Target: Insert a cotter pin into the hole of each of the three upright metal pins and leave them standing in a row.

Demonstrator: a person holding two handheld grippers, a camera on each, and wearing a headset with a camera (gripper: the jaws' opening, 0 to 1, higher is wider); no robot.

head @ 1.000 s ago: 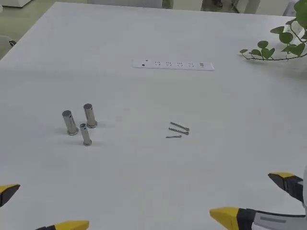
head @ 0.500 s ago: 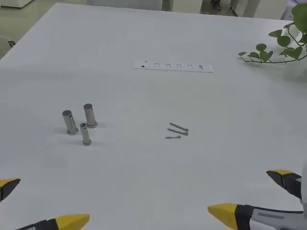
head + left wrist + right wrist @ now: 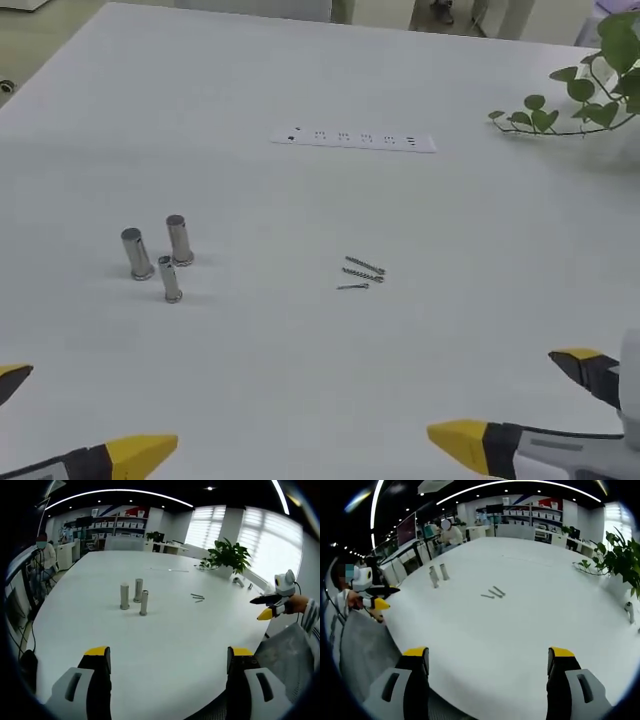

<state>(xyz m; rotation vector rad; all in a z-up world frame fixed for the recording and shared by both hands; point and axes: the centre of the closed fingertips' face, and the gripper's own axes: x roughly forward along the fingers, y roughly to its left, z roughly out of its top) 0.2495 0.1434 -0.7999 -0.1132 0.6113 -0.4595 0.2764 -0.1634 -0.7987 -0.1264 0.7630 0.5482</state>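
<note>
Three upright metal pins (image 3: 155, 256) stand in a tight cluster on the left of the white table (image 3: 300, 360); they also show as the metal pins (image 3: 134, 596) and the metal pins (image 3: 438, 574). Three small cotter pins (image 3: 359, 273) lie loose near the table's middle, seen too as the cotter pins (image 3: 197, 598) and the cotter pins (image 3: 492, 593). My left gripper (image 3: 75, 415) is open at the near left edge, well short of the pins. My right gripper (image 3: 520, 405) is open at the near right edge, nothing between its yellow-tipped fingers.
A white power strip (image 3: 353, 140) lies across the far middle of the table. A leafy plant (image 3: 580, 95) trails over the far right corner. A person sits beyond the far side of the table (image 3: 451, 532).
The head camera shifted, so everything slid slightly left. The grippers stay low at the near edge, the right one risen a little; pins and cotter pins are unmoved.
</note>
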